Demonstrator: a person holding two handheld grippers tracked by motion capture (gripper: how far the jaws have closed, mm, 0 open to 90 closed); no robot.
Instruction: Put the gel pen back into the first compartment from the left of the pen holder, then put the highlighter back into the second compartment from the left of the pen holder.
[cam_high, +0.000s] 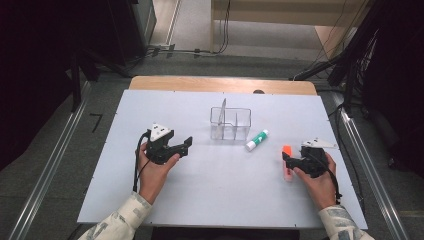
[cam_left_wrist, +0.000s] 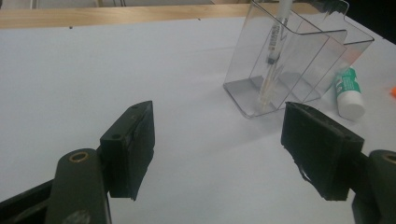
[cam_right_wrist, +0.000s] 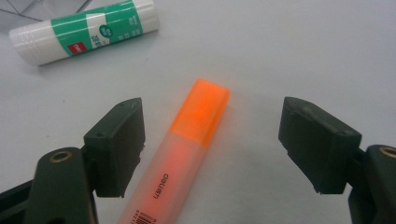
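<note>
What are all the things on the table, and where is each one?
Clear organizer: one, see-through plastic with compartments, middle of the table toward its far side.
Pen: one, white, standing tilted inside the organizer.
Glue stick: one, green and white, lying right of the organizer.
Highlighter: one, orange, lying between the right gripper's open jaws, untouched.
Table: one, white top.
Left gripper: one, black, open, empty, left of the organizer.
Right gripper: one, black, open.

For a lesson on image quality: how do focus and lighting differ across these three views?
High view: evenly lit table, dark surroundings. Left gripper view: clear organizer sharp, near black pads soft. Right gripper view: orange highlighter glows brightly, glue stick slightly soft.
</note>
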